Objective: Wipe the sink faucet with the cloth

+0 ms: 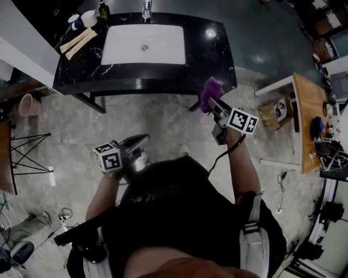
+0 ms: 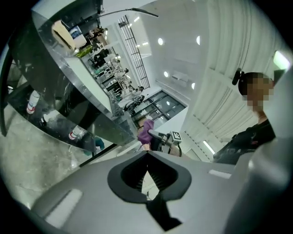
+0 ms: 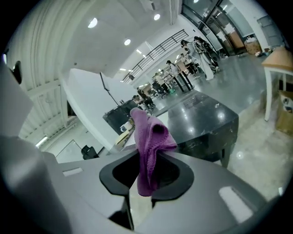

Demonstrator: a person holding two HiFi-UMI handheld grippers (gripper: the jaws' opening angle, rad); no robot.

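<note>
A purple cloth (image 1: 210, 93) is pinched in my right gripper (image 1: 212, 103), which is shut on it near the front right corner of the black vanity top (image 1: 217, 59). In the right gripper view the cloth (image 3: 149, 146) stands bunched up between the jaws. The chrome faucet (image 1: 147, 10) rises at the back edge of the white sink basin (image 1: 125, 51), well away from both grippers. My left gripper (image 1: 142, 142) hangs low in front of the vanity, shut and empty; its jaws (image 2: 147, 168) meet with nothing between them.
Cups (image 1: 81, 20), a bottle (image 1: 103, 10) and wooden sticks (image 1: 79, 40) crowd the vanity's back left corner. A wooden table (image 1: 310, 119) with clutter stands at the right, a wire stool (image 1: 24, 152) at the left. Cables lie on the stone floor.
</note>
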